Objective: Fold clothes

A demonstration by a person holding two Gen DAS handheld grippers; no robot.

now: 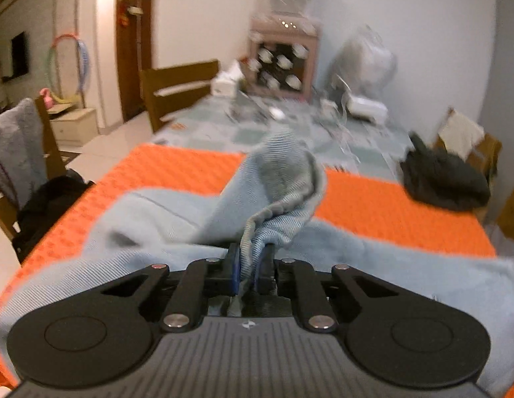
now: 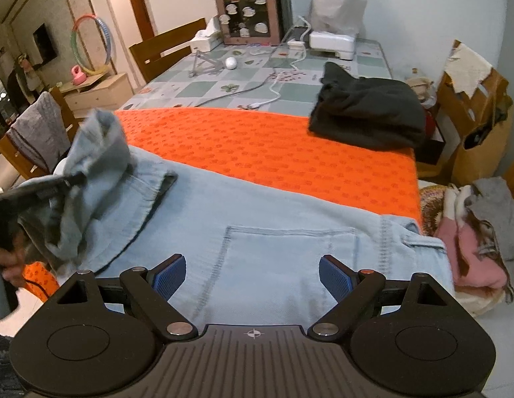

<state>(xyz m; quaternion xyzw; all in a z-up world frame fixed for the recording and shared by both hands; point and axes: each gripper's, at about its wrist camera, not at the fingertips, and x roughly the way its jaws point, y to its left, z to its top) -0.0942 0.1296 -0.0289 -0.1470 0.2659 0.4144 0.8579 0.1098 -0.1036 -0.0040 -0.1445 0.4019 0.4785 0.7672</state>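
Light blue jeans (image 2: 257,219) lie across an orange mat (image 2: 273,146) on the table, back pocket facing up. My left gripper (image 1: 251,265) is shut on a bunched leg end of the jeans (image 1: 276,192), holding it up above the rest of the fabric. From the right wrist view that left gripper (image 2: 67,180) shows at the far left, with the lifted cloth (image 2: 97,146) draped over it and a hand below. My right gripper (image 2: 252,277) is open just above the pocket area, with nothing between its blue pads (image 2: 169,275).
A folded dark garment (image 2: 366,112) rests on the mat's far right corner. A heap of pink and grey clothes (image 2: 479,238) lies off to the right. Cables, a brown box (image 2: 253,6) and white appliances fill the table's back. Wooden chairs (image 2: 167,46) stand at the left.
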